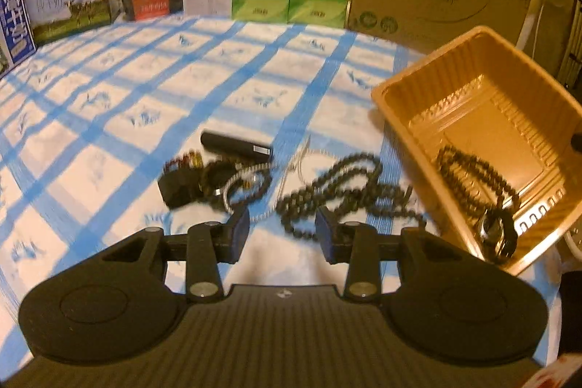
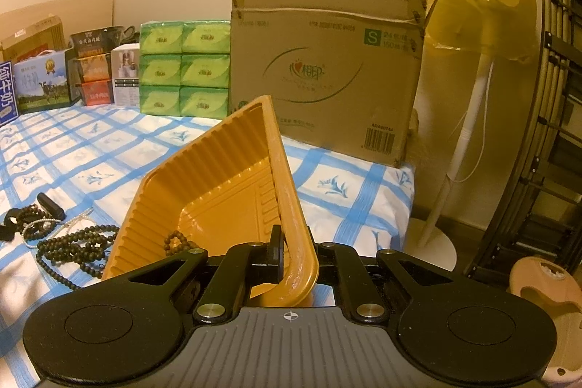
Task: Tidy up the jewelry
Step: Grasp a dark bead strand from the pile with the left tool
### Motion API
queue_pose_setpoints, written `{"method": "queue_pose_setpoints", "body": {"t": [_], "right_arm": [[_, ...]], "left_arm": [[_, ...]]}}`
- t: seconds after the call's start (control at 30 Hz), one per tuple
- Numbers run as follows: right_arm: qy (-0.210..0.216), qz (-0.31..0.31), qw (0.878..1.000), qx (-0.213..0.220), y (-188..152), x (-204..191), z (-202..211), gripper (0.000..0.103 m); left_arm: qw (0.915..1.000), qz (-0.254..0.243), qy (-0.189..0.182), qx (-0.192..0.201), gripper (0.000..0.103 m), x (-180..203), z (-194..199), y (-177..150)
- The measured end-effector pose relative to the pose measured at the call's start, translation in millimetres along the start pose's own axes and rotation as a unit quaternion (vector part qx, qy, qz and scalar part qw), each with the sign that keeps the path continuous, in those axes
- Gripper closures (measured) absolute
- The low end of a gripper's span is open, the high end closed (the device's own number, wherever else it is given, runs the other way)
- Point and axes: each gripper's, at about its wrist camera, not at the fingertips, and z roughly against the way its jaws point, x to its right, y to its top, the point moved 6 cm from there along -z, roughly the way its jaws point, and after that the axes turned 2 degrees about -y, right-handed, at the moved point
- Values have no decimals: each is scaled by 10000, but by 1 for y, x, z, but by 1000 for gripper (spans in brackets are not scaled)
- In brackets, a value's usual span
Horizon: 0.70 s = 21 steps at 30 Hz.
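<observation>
While right gripper clamps tray rim, left gripper open above limp, slippery beads; pinch bunched strands.

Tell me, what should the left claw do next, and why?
Probably ease down and close on the long dark bead strand just ahead of it. The left claw is open and empty above the cloth, one bead strand already lies in the orange tray, and the right claw is shut on the tray's rim, holding it tilted.
</observation>
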Motion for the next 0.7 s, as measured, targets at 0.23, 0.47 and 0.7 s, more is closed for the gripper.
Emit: {"method": "queue_pose_setpoints", "body": {"t": [0.23,0.47,0.7], "right_arm": [[-35,41,10000,-19,-1,5,1,95],[-88,67,9999,6,1,10,2,95],[-135,54,9999,-18,-1,11,-1,95]], "left_arm": [[9999,-58,-63,-57,67,8,-11,-11],[9973,-723,-71,97,67,25,-28,-11],[9832,-1816,1,199,70,48,-47,-14]]}}
